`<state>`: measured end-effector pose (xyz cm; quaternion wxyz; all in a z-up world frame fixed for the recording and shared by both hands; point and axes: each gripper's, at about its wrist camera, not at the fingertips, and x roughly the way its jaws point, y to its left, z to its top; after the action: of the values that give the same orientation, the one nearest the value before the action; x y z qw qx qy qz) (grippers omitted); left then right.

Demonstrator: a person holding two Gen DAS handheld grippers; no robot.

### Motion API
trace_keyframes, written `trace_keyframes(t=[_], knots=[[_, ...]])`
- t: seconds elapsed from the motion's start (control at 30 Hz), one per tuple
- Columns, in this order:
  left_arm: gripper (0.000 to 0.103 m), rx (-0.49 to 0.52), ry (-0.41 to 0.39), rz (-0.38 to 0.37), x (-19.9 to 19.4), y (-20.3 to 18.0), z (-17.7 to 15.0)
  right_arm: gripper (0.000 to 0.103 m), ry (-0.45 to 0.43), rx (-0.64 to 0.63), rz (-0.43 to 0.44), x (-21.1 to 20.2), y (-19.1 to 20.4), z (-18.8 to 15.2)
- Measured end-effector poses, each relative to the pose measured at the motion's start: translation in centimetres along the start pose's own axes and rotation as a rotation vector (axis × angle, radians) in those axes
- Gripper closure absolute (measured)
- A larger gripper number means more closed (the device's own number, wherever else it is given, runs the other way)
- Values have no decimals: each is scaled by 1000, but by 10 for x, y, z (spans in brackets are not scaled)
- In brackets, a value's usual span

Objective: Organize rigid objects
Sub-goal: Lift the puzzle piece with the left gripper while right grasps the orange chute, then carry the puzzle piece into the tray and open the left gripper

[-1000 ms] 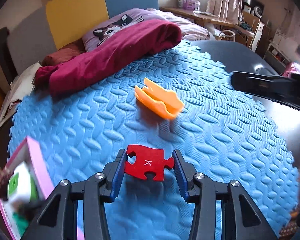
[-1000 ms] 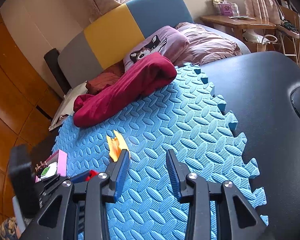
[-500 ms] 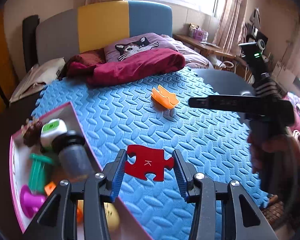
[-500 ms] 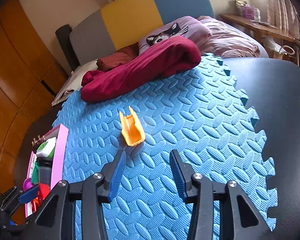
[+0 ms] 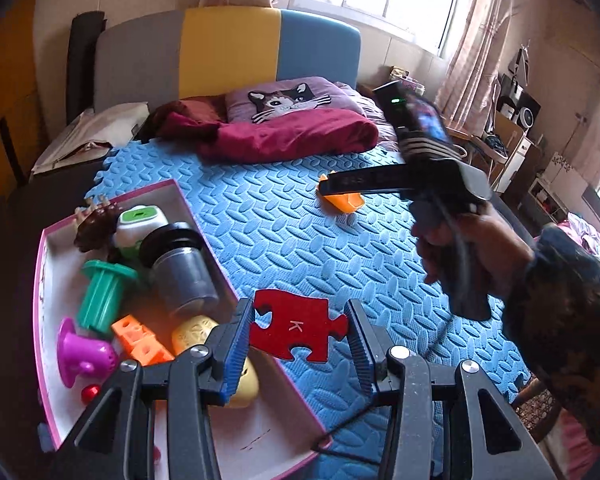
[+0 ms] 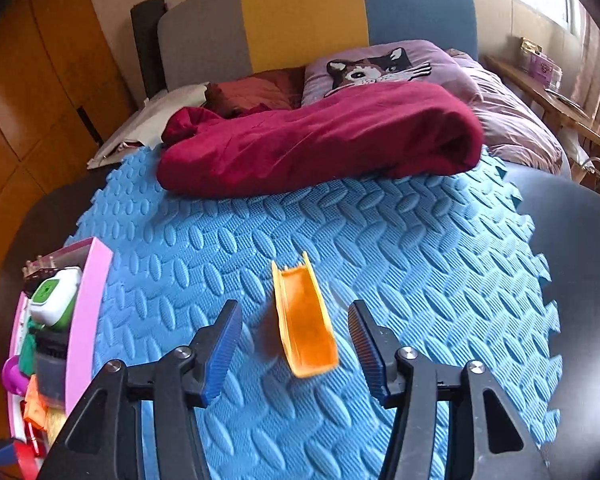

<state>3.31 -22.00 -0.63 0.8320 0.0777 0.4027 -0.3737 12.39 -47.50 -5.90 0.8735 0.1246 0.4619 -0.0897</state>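
- Your left gripper holds the red puzzle piece, above the edge of the pink box
- Next, I think, move it over the box and release
- Your right gripper is wide open around the orange trough on the mat, ready to close

Red puzzle piece, orange trough, blue leaf-embossed mat, pink-rimmed box.

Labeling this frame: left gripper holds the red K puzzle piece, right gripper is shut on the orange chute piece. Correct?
Not quite. The right gripper is open: in the right wrist view its fingers straddle the orange chute piece without touching it, and it lies on the blue mat. The left gripper does hold the red K puzzle piece.
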Motion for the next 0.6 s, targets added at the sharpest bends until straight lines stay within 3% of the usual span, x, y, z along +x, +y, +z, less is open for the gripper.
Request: trace_keyframes(t=[0.03, 0.07, 0.33, 0.6], knots=[[56, -1, -2, 4, -1, 1, -1, 69, 13, -19, -21, 5, 3, 0], [56, -2, -6, 9, -3, 2, -2, 77, 21, -30, -28, 6, 5, -2], [56, -48, -25, 26, -11, 16, -8, 77, 30, -166, -5, -12, 22, -47], [56, -63, -50, 77, -23, 22, -12, 77, -88, -172, 24, -24, 15, -73]])
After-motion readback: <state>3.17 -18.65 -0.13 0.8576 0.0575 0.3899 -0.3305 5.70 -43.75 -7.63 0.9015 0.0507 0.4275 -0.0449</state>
